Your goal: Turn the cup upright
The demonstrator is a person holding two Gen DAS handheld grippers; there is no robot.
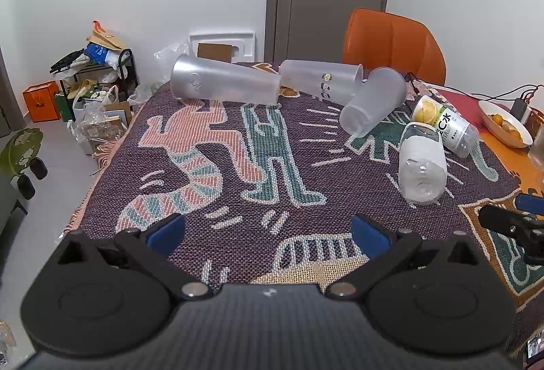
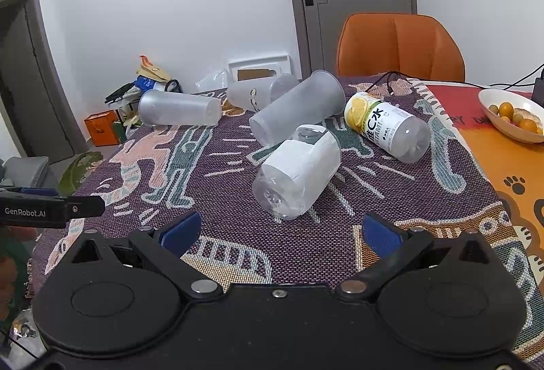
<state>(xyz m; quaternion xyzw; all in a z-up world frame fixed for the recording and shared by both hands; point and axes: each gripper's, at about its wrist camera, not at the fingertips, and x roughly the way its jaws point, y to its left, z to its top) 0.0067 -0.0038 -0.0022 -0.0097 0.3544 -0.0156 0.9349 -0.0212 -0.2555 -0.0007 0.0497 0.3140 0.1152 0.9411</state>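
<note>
Three frosted plastic cups lie on their sides on the patterned cloth: a left cup (image 1: 224,83) (image 2: 180,108), a middle cup with small stickers (image 1: 321,81) (image 2: 258,93), and a right cup (image 1: 374,101) (image 2: 297,106). My left gripper (image 1: 268,230) is open and empty above the near part of the cloth. It shows at the left edge of the right wrist view (image 2: 51,207). My right gripper (image 2: 280,230) is open and empty, just short of a lying bottle; it shows at the right edge of the left wrist view (image 1: 510,220).
Two plastic bottles lie on the cloth: a white-labelled one (image 1: 423,162) (image 2: 297,171) and a lemon-labelled one (image 1: 445,125) (image 2: 387,125). A white bowl of fruit (image 2: 513,115) stands at the right. An orange chair (image 1: 394,45) is behind the table. Clutter is on the floor at left (image 1: 91,88).
</note>
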